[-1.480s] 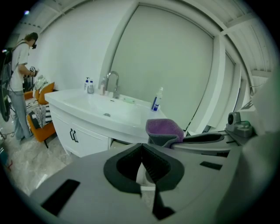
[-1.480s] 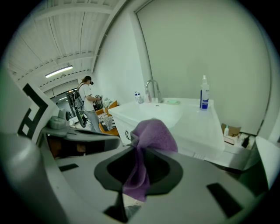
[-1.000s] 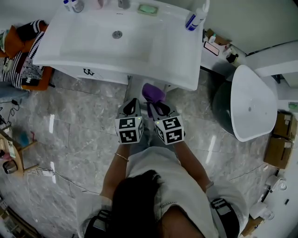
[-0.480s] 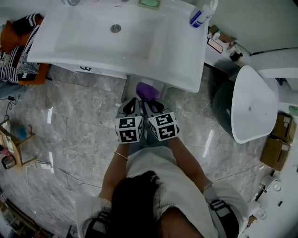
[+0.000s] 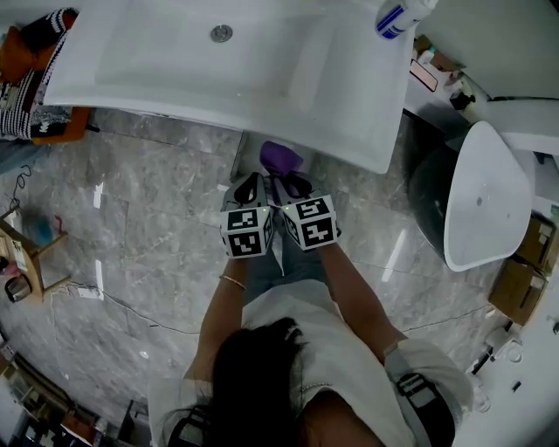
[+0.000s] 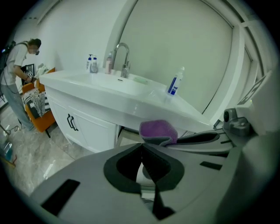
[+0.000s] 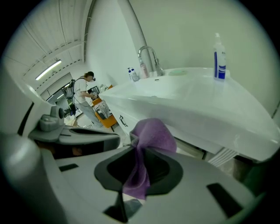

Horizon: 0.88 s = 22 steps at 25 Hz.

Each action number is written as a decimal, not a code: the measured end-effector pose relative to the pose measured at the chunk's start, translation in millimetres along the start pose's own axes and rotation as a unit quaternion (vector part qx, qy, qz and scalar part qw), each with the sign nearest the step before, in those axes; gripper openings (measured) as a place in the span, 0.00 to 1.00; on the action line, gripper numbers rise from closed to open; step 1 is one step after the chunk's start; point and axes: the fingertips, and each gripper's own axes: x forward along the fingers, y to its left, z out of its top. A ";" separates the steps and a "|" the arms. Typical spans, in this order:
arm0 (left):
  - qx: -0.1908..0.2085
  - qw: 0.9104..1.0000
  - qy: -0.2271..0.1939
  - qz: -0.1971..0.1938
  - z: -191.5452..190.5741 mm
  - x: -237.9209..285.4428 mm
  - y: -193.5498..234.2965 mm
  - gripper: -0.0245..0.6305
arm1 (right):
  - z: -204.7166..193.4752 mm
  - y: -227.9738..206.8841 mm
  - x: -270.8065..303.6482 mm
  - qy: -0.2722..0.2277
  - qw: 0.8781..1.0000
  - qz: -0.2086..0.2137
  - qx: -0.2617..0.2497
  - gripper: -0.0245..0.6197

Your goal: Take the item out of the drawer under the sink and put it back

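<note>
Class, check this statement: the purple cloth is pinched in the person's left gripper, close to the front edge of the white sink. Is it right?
Not quite. The purple cloth is pinched in the right gripper, not the left: the right gripper view shows it between those fingers. It is indeed close to the front edge of the white sink.

In the head view the rim of the sink (image 5: 349, 150) covers part of the purple cloth (image 5: 281, 158); the top edge cuts off the bottle (image 5: 397, 17); its label is too small to read.
</note>
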 end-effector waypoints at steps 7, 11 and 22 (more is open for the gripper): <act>0.006 1.000 0.026 0.007 -24.3 28.8 11.4 0.04 | -18.1 -12.5 34.9 0.010 1.000 0.000 -0.010 0.15; 0.022 0.999 0.034 0.006 -33.9 50.7 12.9 0.04 | -33.2 -24.0 50.0 0.024 1.000 -0.003 0.001 0.15; 0.037 0.998 0.056 -0.007 -62.5 105.7 19.5 0.04 | -58.6 -56.5 103.9 0.023 0.999 -0.017 0.022 0.15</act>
